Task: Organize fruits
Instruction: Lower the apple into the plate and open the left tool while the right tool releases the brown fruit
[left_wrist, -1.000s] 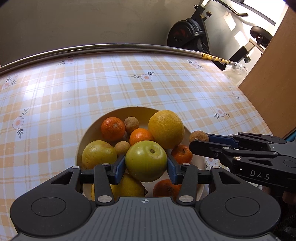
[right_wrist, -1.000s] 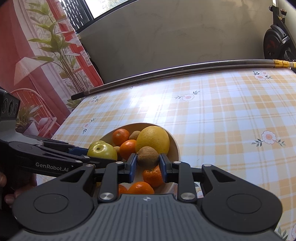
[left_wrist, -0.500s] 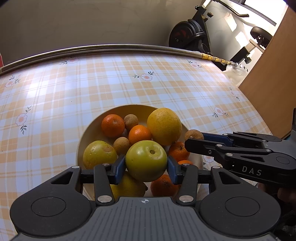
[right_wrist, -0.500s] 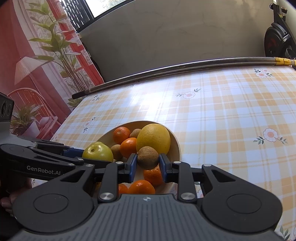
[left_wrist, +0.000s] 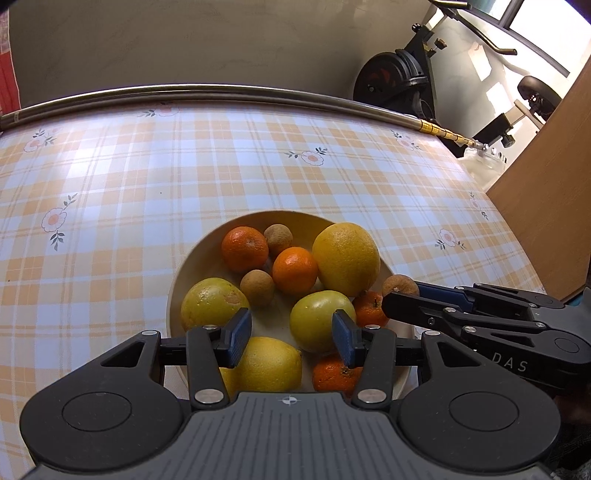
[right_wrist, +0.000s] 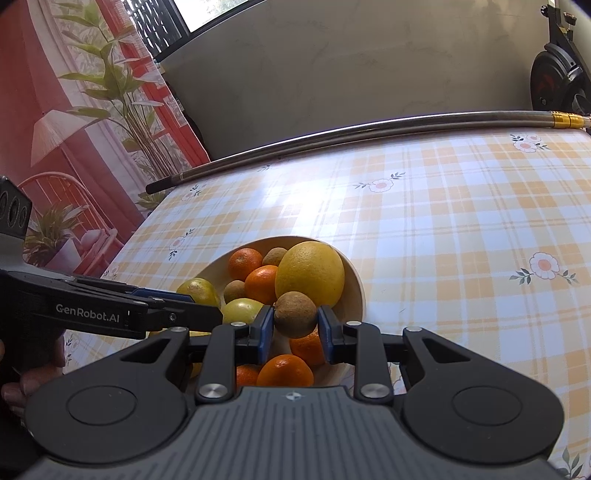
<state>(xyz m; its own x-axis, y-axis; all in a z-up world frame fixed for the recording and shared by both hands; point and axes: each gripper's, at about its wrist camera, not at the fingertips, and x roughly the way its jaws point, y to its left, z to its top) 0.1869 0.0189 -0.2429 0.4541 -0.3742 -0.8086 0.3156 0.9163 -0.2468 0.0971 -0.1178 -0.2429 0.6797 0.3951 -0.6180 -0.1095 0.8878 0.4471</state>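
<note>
Checked oilcloth with small flowers covers the desk (left_wrist: 155, 177), and nearly everything on it sits in one pale bowl (left_wrist: 184, 280) right under both tools, with a wall and an exercise bike (left_wrist: 402, 81) beyond the far edge. Judging by that, the sorting looks close to done: tangerines, a big yellow citrus (left_wrist: 345, 258), small brown fruits and greenish ones are all piled inside the bowl, and no loose fruit shows on the cloth in either view. A green apple (left_wrist: 319, 319) lies in the bowl just ahead of the left hand-held gripper (left_wrist: 291, 334), against the inner side of its right-hand pad; the jaws stand partly open around it and the left-hand pad is clear of it, so it appears released rather than held. The right hand-held gripper (right_wrist: 295, 328) is closed tight on a small brown fruit (right_wrist: 294, 314), held above the near side of the bowl. What seems left is to set that fruit down among the others and open the jaws; whether more fruit waits out of view cannot be told.
</note>
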